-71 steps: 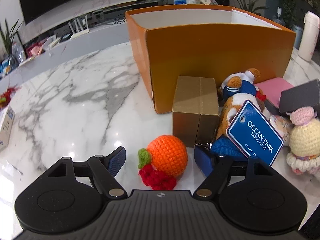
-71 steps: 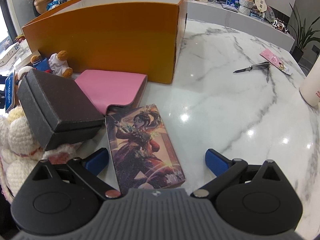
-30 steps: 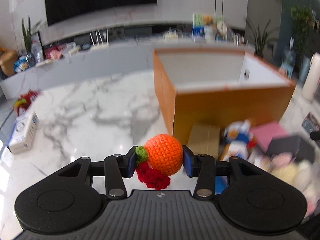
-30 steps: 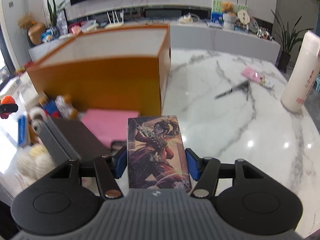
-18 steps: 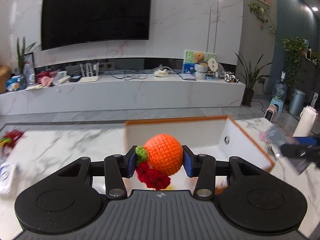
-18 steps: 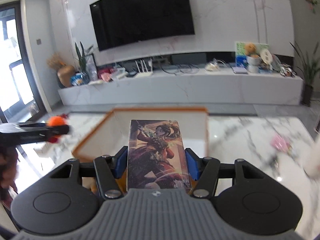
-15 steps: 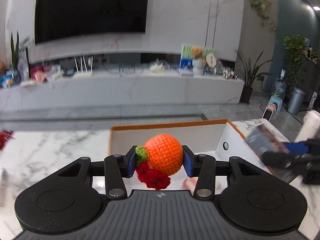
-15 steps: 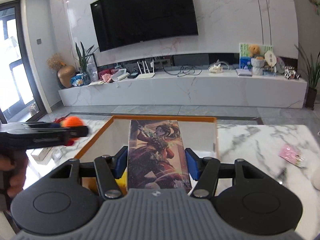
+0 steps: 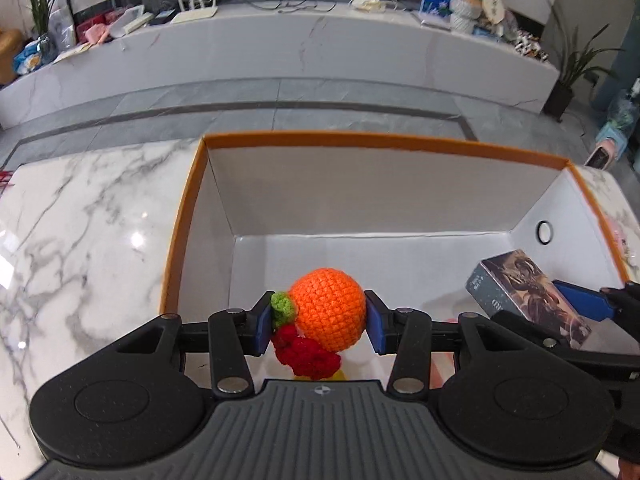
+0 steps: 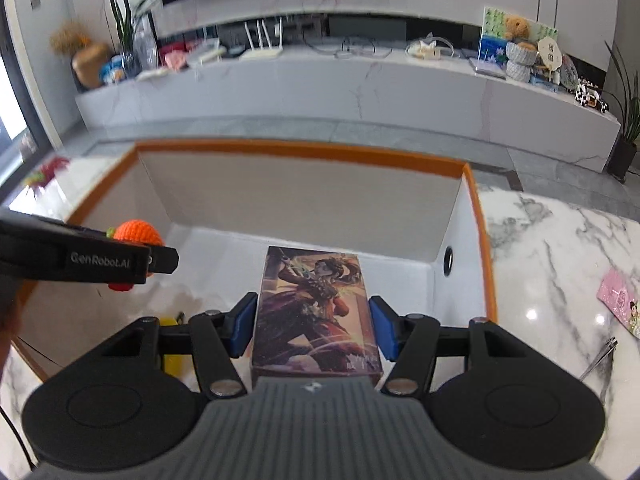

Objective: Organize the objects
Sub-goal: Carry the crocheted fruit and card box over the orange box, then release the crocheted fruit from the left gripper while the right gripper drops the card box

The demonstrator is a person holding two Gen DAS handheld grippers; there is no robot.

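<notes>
We are holding a knit orange (image 9: 326, 314) and a card box (image 10: 316, 312) over the open bin (image 9: 384, 142).

Our left gripper (image 9: 318, 326) is pinching the orange across its middle; it is soft crochet, probably light and squashy, with a green leaf and red tuft dangling, so a side grip suits it. Our right gripper (image 10: 312, 326) is clamping the card box by its long edges; printed with a figure, it looks stiff and likely smooth, so it could slide. Both are hanging above the bin's white floor, not touching it.
</notes>
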